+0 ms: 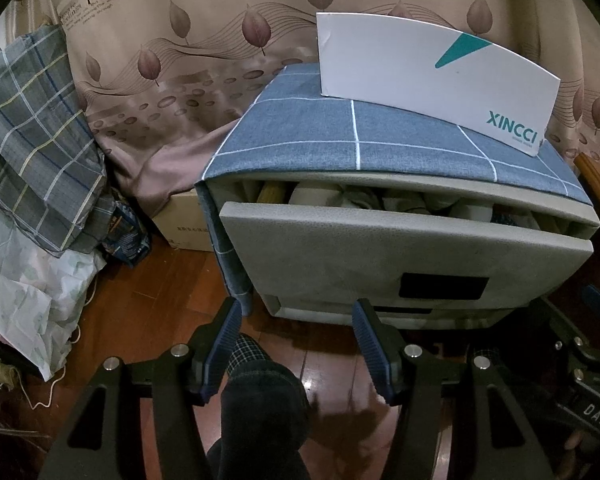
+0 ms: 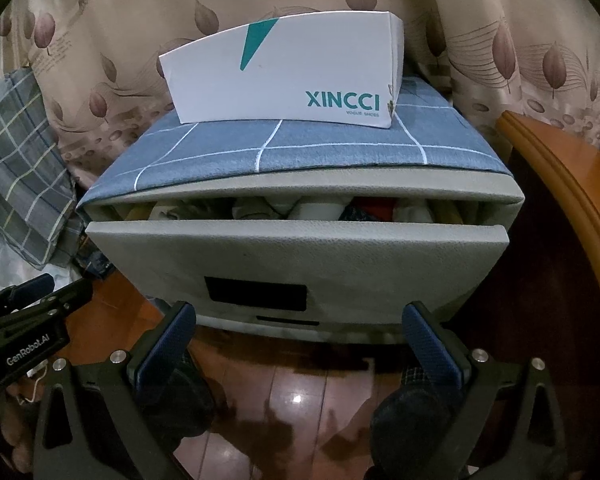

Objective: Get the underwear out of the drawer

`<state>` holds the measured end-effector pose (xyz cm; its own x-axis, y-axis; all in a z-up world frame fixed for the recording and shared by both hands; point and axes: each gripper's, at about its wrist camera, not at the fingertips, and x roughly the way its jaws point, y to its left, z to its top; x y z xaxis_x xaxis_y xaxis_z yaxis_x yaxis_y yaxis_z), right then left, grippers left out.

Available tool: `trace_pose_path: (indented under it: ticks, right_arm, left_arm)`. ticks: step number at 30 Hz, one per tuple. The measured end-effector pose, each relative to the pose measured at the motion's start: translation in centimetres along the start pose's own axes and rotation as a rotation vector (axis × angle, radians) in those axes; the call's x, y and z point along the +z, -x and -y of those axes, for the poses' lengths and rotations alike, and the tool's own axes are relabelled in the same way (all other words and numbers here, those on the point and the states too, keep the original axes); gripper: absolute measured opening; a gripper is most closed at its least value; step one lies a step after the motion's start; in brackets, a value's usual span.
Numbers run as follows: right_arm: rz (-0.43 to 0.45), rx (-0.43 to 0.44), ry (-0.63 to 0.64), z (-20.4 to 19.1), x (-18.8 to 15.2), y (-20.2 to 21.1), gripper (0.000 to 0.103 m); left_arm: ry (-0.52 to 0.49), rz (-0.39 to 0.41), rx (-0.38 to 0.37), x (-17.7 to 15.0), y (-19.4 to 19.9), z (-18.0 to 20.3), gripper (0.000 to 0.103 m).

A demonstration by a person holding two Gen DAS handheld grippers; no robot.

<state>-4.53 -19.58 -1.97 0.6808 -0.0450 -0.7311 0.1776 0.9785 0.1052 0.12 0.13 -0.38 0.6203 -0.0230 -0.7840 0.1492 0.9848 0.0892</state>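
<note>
A polished wooden floor (image 2: 300, 392) is seen nearest. Above it the left tool (image 1: 296, 320) and right tool (image 2: 300, 320) are held spread, gripping nothing, presumably readied for reaching. Beyond, the grey drawer (image 2: 296, 252) is pulled partly out; the underwear (image 2: 320, 210) is crowded at its rear opening. Farthest, a white box (image 2: 284, 76) is rested on the cabinet's cloth-covered top (image 2: 300, 148).
</note>
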Motion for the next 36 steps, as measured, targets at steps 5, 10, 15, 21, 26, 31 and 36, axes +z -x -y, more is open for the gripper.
trace_pose_path:
  ticks: [5, 10, 15, 21, 26, 31, 36]
  right_arm:
    - [-0.003, -0.004, 0.002, 0.04, -0.06, -0.03, 0.102]
    - [-0.006, -0.007, 0.003, -0.01, -0.04, -0.02, 0.102]
    - [-0.007, -0.008, 0.003, 0.02, -0.06, 0.05, 0.102]
    - [-0.008, -0.009, 0.004, 0.00, -0.02, 0.02, 0.102]
    - [-0.008, -0.008, 0.003, 0.02, 0.00, 0.03, 0.102]
    - [-0.009, -0.008, 0.004, 0.06, 0.01, 0.05, 0.102]
    - [-0.010, -0.008, 0.004, 0.12, 0.00, 0.06, 0.102]
  left_arm:
    - [0.000, -0.001, -0.003, -0.12, 0.01, -0.09, 0.059]
    - [0.001, -0.002, -0.004, -0.12, 0.05, -0.08, 0.059]
    - [0.002, 0.000, -0.003, -0.20, 0.07, -0.08, 0.059]
    - [0.001, -0.002, -0.005, -0.14, 0.02, -0.07, 0.059]
    - [0.001, -0.001, -0.004, -0.16, -0.01, -0.04, 0.059]
    - [0.002, -0.001, -0.005, -0.16, 0.02, -0.06, 0.059]
    - [0.002, -0.001, -0.005, -0.14, -0.01, -0.07, 0.059]
